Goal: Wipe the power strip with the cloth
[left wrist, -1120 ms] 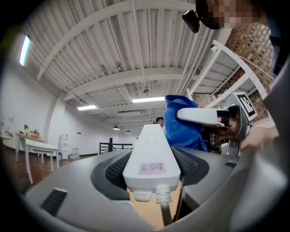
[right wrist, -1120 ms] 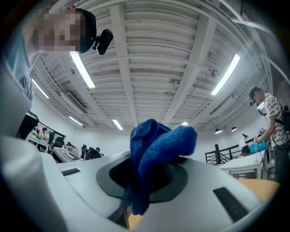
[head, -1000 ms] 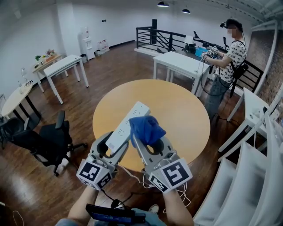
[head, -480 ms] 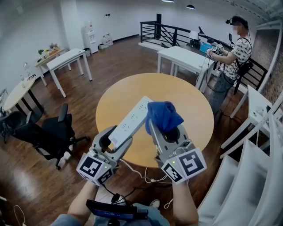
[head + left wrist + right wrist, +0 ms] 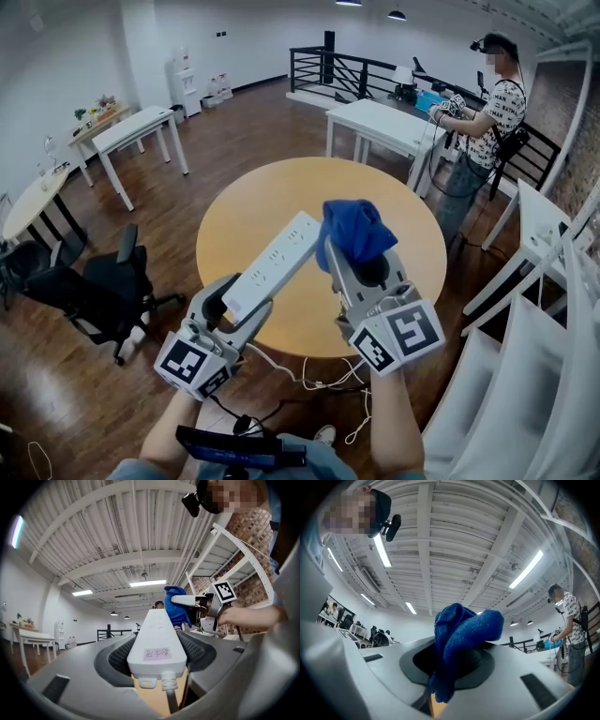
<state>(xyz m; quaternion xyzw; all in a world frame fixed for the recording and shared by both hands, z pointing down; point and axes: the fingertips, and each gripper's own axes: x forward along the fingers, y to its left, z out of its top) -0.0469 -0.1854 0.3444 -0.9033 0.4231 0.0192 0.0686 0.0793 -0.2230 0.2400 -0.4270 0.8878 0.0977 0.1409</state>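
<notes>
Cloth of blue terry (image 5: 354,234) is sitting pinched in the right gripper (image 5: 358,261), just beside the far end of the long white plastic power strip (image 5: 272,269) that the left gripper (image 5: 242,300) is clamping by its cord end.

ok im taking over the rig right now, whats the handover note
Left gripper: shut on the long white plastic power strip, gripped near its cord end and held up over the round wooden table.
Right gripper: shut on the bunched blue cloth, which is beside the strip's far end; contact unclear.
Done: both things are in hand.
Left: wipe along the strip. How much is already wiped can't be told.
</notes>
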